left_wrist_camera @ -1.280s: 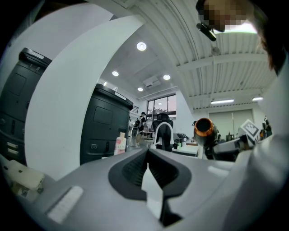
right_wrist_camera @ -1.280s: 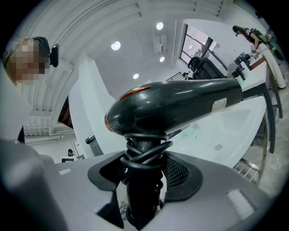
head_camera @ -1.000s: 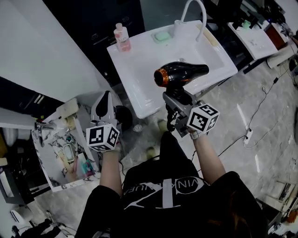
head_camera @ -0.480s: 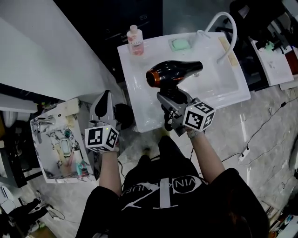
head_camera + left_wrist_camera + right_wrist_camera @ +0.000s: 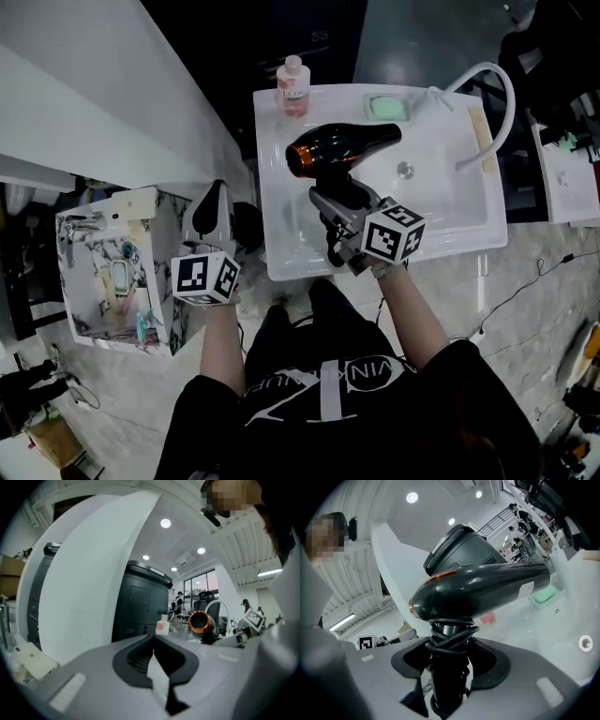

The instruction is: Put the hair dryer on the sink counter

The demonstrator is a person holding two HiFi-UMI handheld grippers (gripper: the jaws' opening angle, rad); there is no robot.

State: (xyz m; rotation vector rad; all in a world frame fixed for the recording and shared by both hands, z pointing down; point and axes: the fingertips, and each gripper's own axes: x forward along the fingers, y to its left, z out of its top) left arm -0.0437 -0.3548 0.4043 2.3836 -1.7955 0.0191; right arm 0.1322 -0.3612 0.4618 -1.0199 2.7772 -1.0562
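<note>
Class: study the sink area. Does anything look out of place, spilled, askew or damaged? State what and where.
Nothing is spilled or broken. One oddity: the cord of the hair dryer is wound round its handle, and the right gripper clamps both, holding it above the sink.

Glossy black plastic hair dryer [image 5: 345,148]; glossy white sink counter [image 5: 281,220].

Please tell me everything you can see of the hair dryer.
The hair dryer is glossy black plastic, as it looks, with a copper-orange ring at its wider end and a small label on the barrel. Its black cord is wound round the handle. The right gripper clamps that handle, so the barrel lies about level in the air above the white sink.
</note>
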